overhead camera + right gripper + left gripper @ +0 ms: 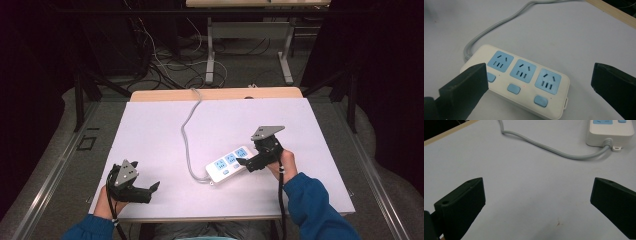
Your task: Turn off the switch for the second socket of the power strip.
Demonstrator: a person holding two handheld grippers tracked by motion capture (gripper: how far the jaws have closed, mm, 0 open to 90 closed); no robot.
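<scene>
The left claw rests at the tabletop's near-left, jaws spread and holding nothing. Mid-tabletop lies the white power strip, its 3 blue sockets up, cord trailing away. The right claw hovers over its end, jaws apart; to press a switch cleanly, descend on 1 button squarely.

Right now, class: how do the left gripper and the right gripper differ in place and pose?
The left gripper sits near the table's front left corner, apart from the power strip; the right gripper hovers at the strip's right end. The left points over bare table; the right points at the strip's sockets. Both are open and hold nothing.
</scene>
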